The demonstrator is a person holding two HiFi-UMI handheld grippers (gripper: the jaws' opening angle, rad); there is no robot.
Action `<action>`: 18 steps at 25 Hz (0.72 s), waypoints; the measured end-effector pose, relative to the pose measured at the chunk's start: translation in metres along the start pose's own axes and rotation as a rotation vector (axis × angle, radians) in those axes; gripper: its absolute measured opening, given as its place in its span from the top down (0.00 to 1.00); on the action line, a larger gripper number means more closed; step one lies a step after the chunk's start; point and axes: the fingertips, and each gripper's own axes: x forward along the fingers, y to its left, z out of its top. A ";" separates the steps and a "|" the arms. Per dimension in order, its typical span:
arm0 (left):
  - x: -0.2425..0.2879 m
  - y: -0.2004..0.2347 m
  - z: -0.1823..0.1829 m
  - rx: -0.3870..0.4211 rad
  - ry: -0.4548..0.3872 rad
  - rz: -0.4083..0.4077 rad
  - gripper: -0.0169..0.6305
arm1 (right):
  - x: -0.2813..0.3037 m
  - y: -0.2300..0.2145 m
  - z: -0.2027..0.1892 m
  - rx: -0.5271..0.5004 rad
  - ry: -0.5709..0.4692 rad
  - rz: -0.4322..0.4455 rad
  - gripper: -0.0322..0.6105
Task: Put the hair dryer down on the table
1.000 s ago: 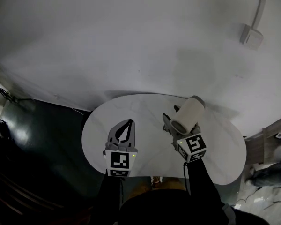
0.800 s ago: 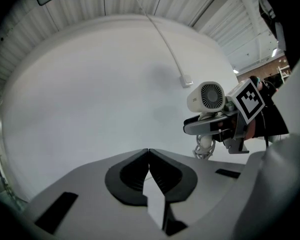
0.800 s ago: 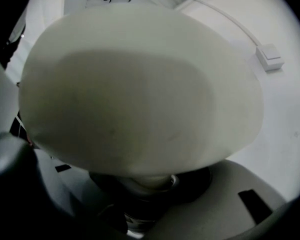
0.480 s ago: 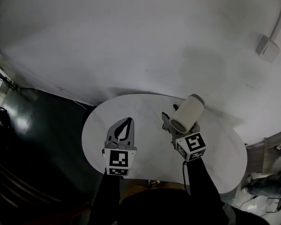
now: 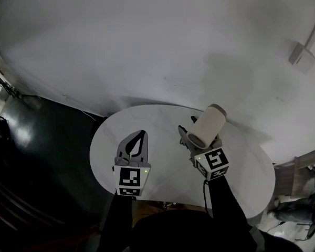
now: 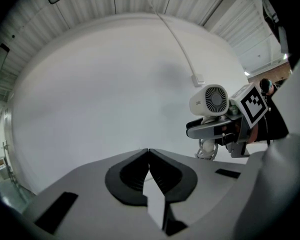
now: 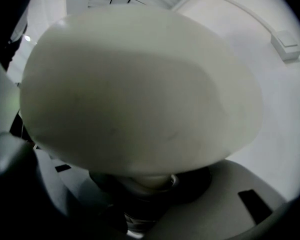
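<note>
so the right gripper (image 5: 189, 140) has its jaws pinching the hair dryer (image 5: 207, 126) by the handle, barrel on top aimed at the far edge of the counter (image 5: 241, 172), looks like it just needs lowering, left gripper (image 5: 140, 137) jaws pressed together, empty

A white table (image 5: 241, 177) with a rounded edge lies beneath both pairs of jaws; ahead of them rises a plain white wall (image 5: 147, 46) — on it, up and to the right of the right jaws, sits a small white box (image 5: 302, 54), with a thin white conduit (image 6: 171, 34) running upward from it; left of the left jaws the dark floor (image 5: 47, 156) carries a pale glint; high above the left jaws — a ribbed ceiling (image 6: 100, 1).
</note>
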 end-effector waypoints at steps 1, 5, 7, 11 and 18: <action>0.001 -0.001 0.000 -0.001 -0.001 -0.001 0.95 | 0.000 0.000 0.000 -0.002 0.001 0.001 0.60; 0.004 -0.004 0.002 -0.005 -0.006 -0.007 0.95 | -0.001 -0.001 -0.001 -0.005 0.007 0.004 0.60; 0.006 -0.006 0.001 -0.013 -0.005 -0.009 0.95 | -0.002 -0.001 -0.003 -0.008 0.015 0.003 0.60; 0.005 -0.009 0.000 -0.026 -0.013 -0.015 0.95 | -0.004 0.000 -0.003 -0.009 0.015 0.004 0.60; 0.006 -0.012 0.000 -0.009 -0.002 -0.025 0.95 | -0.006 -0.002 -0.006 -0.016 0.027 0.003 0.60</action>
